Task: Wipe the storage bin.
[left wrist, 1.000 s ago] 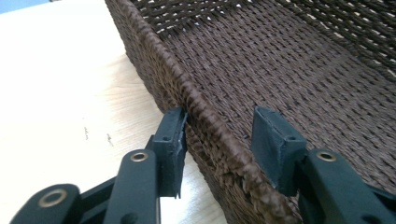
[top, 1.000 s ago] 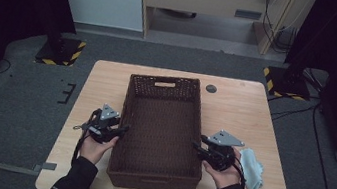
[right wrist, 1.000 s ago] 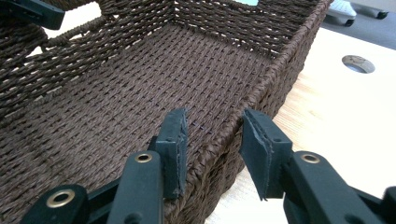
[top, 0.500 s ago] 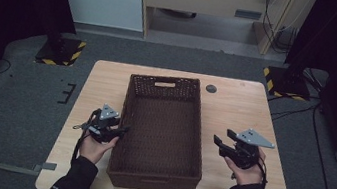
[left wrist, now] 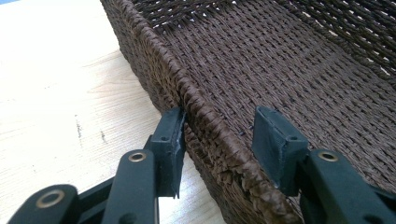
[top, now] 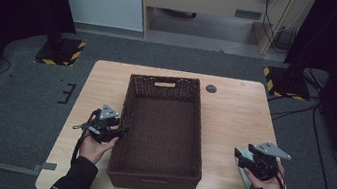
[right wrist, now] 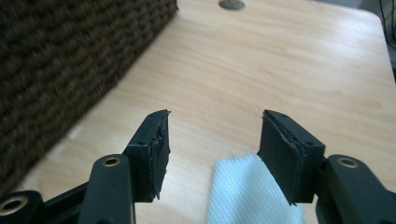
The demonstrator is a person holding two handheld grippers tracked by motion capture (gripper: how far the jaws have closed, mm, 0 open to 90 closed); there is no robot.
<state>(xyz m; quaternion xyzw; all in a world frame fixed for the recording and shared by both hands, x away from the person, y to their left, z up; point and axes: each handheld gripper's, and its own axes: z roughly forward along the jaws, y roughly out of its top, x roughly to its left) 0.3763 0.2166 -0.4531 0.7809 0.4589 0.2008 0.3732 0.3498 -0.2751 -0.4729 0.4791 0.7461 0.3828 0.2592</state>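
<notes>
Between the left gripper's (left wrist: pixel 217 140) black jaws runs the braided rim of a dark brown rectangular woven basket (left wrist: pixel 299 70): the outer pad touches the wall, the inner pad stands off it. Off the basket's other side, the right gripper's (right wrist: pixel 212 140) jaws, just opened, gape over smooth pale wood table (right wrist: pixel 280 60), a white textured cloth (right wrist: pixel 245 191) lying beneath them, nearer the right-hand pad.

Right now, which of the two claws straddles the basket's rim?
The left claw: one jaw sits outside the woven basket wall, one inside. The right claw stands open over bare table, a white cloth beneath it.
</notes>
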